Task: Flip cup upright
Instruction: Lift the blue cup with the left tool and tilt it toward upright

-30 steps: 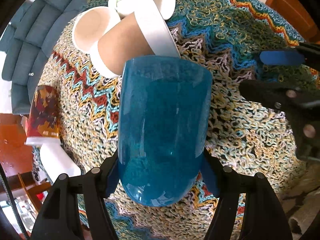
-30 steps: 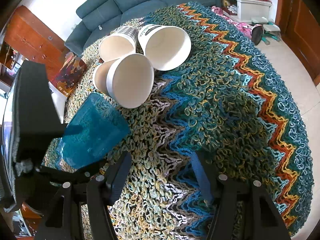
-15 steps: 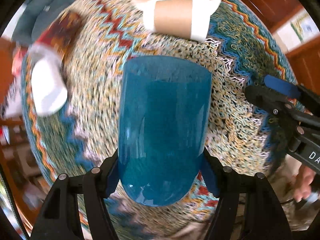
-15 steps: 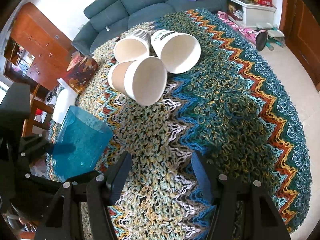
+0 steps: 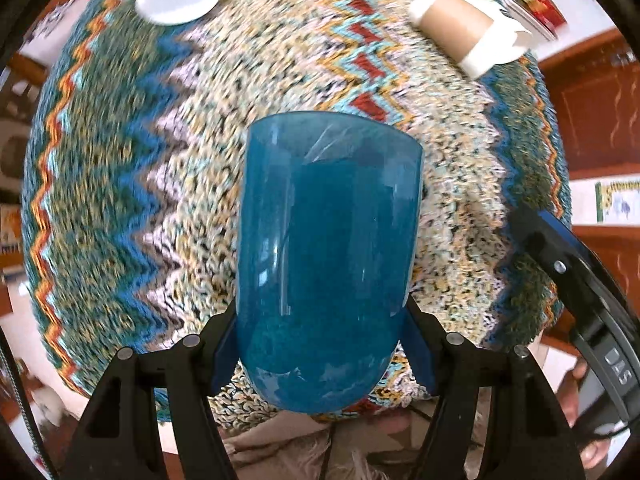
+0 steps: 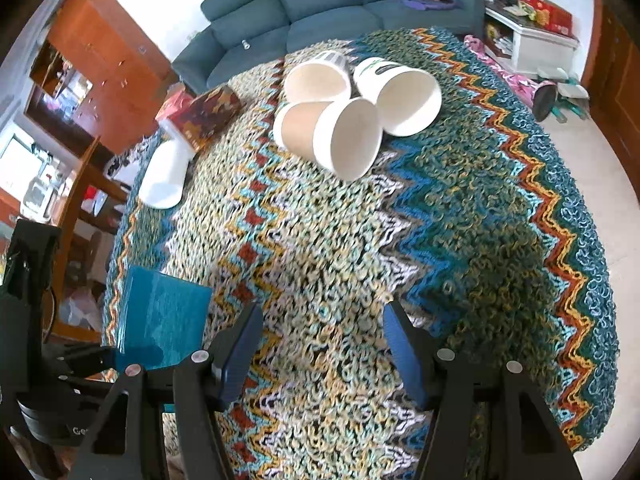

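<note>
A translucent blue plastic cup (image 5: 324, 264) is clamped between the fingers of my left gripper (image 5: 322, 344). It is held above the zigzag knitted cloth (image 5: 160, 160), its wide end pointing away from the camera. In the right wrist view the same cup (image 6: 162, 318) stands roughly vertical at the near left edge of the table, its lower part hidden by the left gripper. My right gripper (image 6: 320, 336) is open and empty, hovering over the cloth (image 6: 460, 240) to the right of the cup. It shows at the right edge of the left wrist view (image 5: 560, 264).
Three paper cups lie on their sides in a cluster at the far middle (image 6: 348, 136). A red patterned cup (image 6: 204, 116) and a white cup (image 6: 164, 178) lie at the far left edge. A blue sofa (image 6: 340, 4) stands behind the table.
My left gripper has swung the blue cup towards the near left table edge and turned it from tilted to roughly vertical. The right gripper has stayed open and shifted only slightly.
</note>
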Motion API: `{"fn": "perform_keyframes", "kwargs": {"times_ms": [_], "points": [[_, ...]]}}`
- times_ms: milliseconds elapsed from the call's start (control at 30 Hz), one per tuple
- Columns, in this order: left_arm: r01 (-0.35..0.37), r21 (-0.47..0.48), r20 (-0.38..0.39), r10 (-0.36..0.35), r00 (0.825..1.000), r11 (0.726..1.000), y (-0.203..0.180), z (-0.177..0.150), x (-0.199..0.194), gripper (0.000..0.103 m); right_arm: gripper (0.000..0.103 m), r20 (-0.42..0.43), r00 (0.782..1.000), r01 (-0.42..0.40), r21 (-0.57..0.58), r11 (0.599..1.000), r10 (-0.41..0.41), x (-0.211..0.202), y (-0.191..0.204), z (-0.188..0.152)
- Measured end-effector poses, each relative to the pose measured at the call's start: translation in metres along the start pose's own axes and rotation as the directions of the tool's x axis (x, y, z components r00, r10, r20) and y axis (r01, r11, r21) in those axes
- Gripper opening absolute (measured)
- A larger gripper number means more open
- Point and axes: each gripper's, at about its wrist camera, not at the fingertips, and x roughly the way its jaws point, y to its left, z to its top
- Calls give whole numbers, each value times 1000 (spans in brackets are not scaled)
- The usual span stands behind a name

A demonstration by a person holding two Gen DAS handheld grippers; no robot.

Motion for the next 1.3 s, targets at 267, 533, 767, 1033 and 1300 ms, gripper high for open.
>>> {"fn": "perform_keyframes", "kwargs": {"times_ms": [267,533,767,1033,1300], "points": [[39,-68,1,-39,999,997,4,-4,-1,72,63,-26,1000,15,-52,999,-17,0,13,-16],[42,-60,43,-40,998,997,-5,6,9,72,63,-30,999,34,-55,998,-36,1,19,-20],[28,-51,55,-25,998,998,-15,11,16,73,63,-34,998,57,-40,998,-58,1,21,-22],[22,-44,76,-18,997,999,4,-4,0,93,63,-46,998,49,-34,998,-51,2,27,-25],[54,-59,109,-47,993,997,26,-20,-24,93,63,-19,999,37,-33,999,-38,-8,30,-28]]}}
